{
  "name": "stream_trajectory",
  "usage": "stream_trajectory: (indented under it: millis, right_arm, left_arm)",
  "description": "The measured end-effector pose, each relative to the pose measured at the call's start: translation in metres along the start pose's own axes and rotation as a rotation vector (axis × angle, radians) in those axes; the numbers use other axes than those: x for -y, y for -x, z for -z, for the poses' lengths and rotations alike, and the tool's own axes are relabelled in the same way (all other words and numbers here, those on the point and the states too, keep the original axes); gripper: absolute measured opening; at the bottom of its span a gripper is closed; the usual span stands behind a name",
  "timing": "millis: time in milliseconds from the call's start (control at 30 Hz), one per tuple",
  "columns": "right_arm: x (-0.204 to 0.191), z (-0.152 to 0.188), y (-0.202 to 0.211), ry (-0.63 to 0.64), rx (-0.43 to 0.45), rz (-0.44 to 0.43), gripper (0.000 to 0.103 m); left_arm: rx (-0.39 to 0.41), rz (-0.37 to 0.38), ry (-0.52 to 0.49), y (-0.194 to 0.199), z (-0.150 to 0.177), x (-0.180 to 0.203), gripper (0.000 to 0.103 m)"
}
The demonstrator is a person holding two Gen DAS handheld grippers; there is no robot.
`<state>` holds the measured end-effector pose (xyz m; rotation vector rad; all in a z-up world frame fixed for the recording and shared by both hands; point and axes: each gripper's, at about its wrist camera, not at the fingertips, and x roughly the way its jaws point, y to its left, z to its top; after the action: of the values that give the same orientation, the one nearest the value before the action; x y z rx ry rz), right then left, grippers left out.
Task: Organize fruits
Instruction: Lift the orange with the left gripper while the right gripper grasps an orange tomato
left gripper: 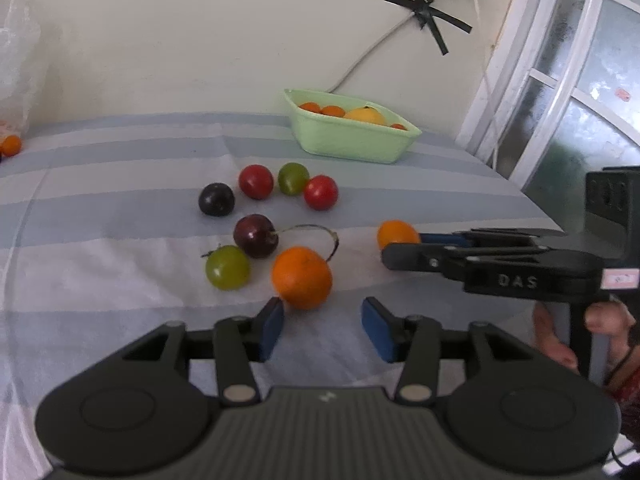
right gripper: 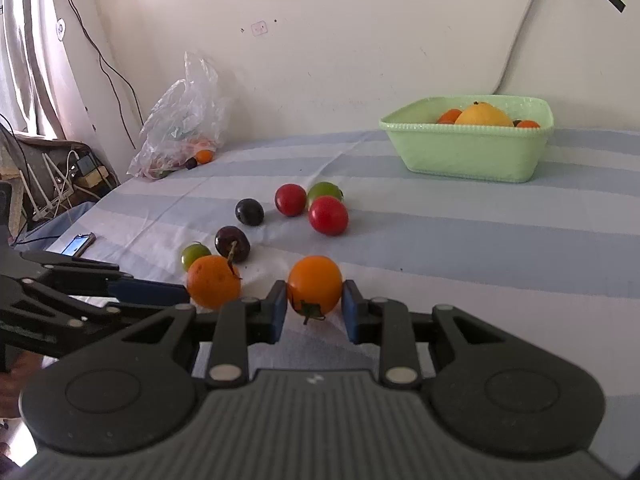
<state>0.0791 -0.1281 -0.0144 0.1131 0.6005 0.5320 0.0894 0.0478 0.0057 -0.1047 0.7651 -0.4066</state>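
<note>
My right gripper (right gripper: 315, 306) is shut on an orange tomato (right gripper: 315, 285), just above the striped cloth; it also shows in the left wrist view (left gripper: 397, 234). My left gripper (left gripper: 323, 320) is open and empty, its left pad close to a larger orange fruit (left gripper: 302, 277), also in the right wrist view (right gripper: 213, 281). Beyond lie two red tomatoes (left gripper: 256, 181) (left gripper: 320, 192), two green ones (left gripper: 293, 178) (left gripper: 227, 267), a dark plum (left gripper: 216, 199) and a dark cherry with a stem (left gripper: 255, 235). A green tub (left gripper: 352, 136) at the back holds orange and yellow fruit.
A plastic bag (right gripper: 182, 120) with more fruit lies at the cloth's far left by the wall. A phone (right gripper: 78, 244) lies near the left edge. Cables and routers sit on the floor at left. A window frame (left gripper: 560, 80) stands at right.
</note>
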Motion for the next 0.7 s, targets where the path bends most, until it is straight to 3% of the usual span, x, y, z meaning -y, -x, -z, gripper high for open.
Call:
stream_trajectory:
  millis: [167,300,467,700]
  right_arm:
    - [0.004,0.001,0.001,-0.008,0.001,-0.012,0.032]
    - [0.005,0.002,0.002,-0.012,0.008,-0.014,0.032]
    - [0.007,0.002,0.003,-0.017,0.008,-0.022,0.032]
    - [0.007,0.002,0.003,-0.016,0.009,-0.016,0.032]
  left_arm:
    - [0.031,-0.047,-0.04,-0.005,-0.01,0.003,0.054]
    - [0.029,-0.096,-0.084,-0.011,-0.01,0.003,0.043]
    - [0.033,-0.096,-0.076,-0.008,-0.009,-0.003,0.042]
    - [0.019,-0.119,-0.151,-0.022,-0.01,-0.001,0.042]
